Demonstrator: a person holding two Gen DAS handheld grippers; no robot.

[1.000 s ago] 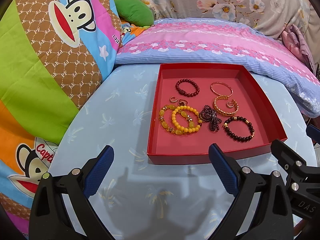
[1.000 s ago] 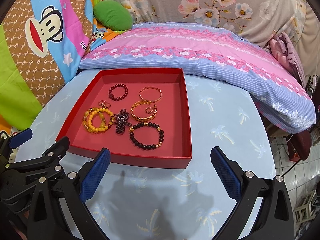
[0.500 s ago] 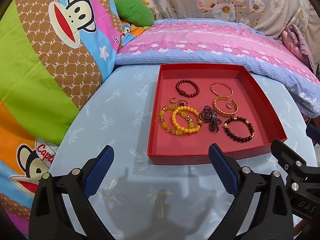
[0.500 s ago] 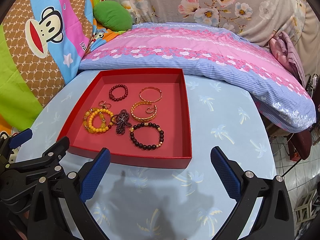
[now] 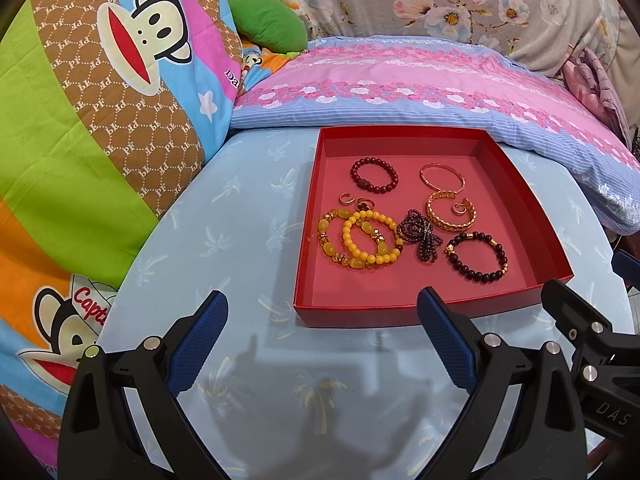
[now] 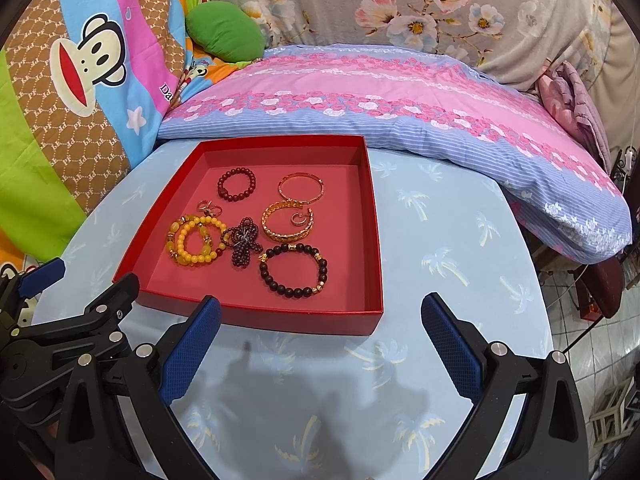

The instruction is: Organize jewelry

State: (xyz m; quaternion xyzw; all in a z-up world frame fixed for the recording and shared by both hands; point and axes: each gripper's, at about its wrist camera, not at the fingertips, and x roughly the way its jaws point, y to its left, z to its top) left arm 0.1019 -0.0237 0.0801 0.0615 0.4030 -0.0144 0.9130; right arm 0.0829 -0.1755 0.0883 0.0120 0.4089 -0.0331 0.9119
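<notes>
A red tray (image 5: 400, 316) (image 6: 256, 318) lies on a light blue round table. In it lie a dark red bead bracelet (image 5: 374, 175), a thin gold bangle (image 5: 442, 177), a wide gold cuff (image 5: 450, 216), two yellow bead bracelets (image 5: 360, 243), a purple bead cluster (image 5: 422, 234), a dark bead bracelet (image 5: 476, 256) and small rings (image 5: 354, 201). My left gripper (image 5: 322, 320) is open and empty, just in front of the tray's near edge. My right gripper (image 6: 320, 324) is open and empty, at the tray's near right corner.
The table (image 5: 224, 240) is covered in a blue palm-print cloth. A pink and blue pillow (image 5: 420, 80) lies behind the tray. A monkey-print quilt (image 5: 100, 100) rises at the left, with a green cushion (image 5: 268, 24) behind. Tiled floor (image 6: 600, 352) drops off at the right.
</notes>
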